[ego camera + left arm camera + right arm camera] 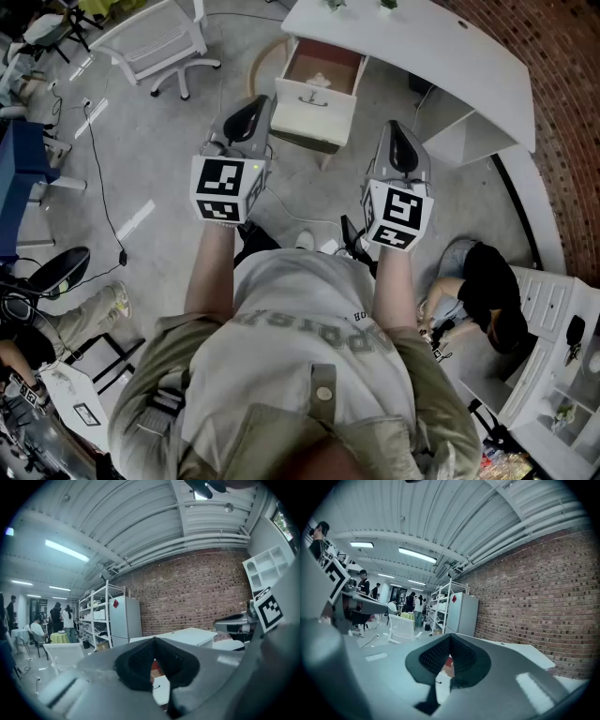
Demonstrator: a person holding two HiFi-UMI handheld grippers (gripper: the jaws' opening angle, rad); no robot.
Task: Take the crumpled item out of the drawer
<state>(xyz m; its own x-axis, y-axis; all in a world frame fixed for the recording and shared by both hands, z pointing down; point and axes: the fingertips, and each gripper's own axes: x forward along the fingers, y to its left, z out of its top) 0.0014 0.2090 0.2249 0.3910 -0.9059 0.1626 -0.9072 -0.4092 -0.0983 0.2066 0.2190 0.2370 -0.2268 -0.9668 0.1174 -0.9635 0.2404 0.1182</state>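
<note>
In the head view a white chair (155,37) stands at the upper left of the frame, well apart from the work.

Next to the right, the left gripper (251,111) is held out in front of the person, pointing toward the top of the frame. Its own view shows the left gripper's jaws (153,643) closed tip to tip, with nothing between the pads. Only a sliver of the drawer's reddish inside and white front shows through the gap below them.

At upper centre the drawer (314,108) stands pulled open from under the white desk (412,52). Its open box runs up the frame and leans slightly right. The crumpled item (319,81) is a small pale lump on the drawer's brown floor, roughly mid-box. It is too small here to judge its long axis.

Further right, the right gripper (391,129) is held level with the left one. In its own view the right gripper's jaws (450,640) are likewise shut and empty.

The relation that matters is that the item lies ahead of both grippers, up-frame and between them. It is up and to the right of the left tips, and up and to the left of the right tips. The left gripper looks slightly nearer the drawer front. Either one would need to open, move forward over the front panel and dip into the box.
</note>
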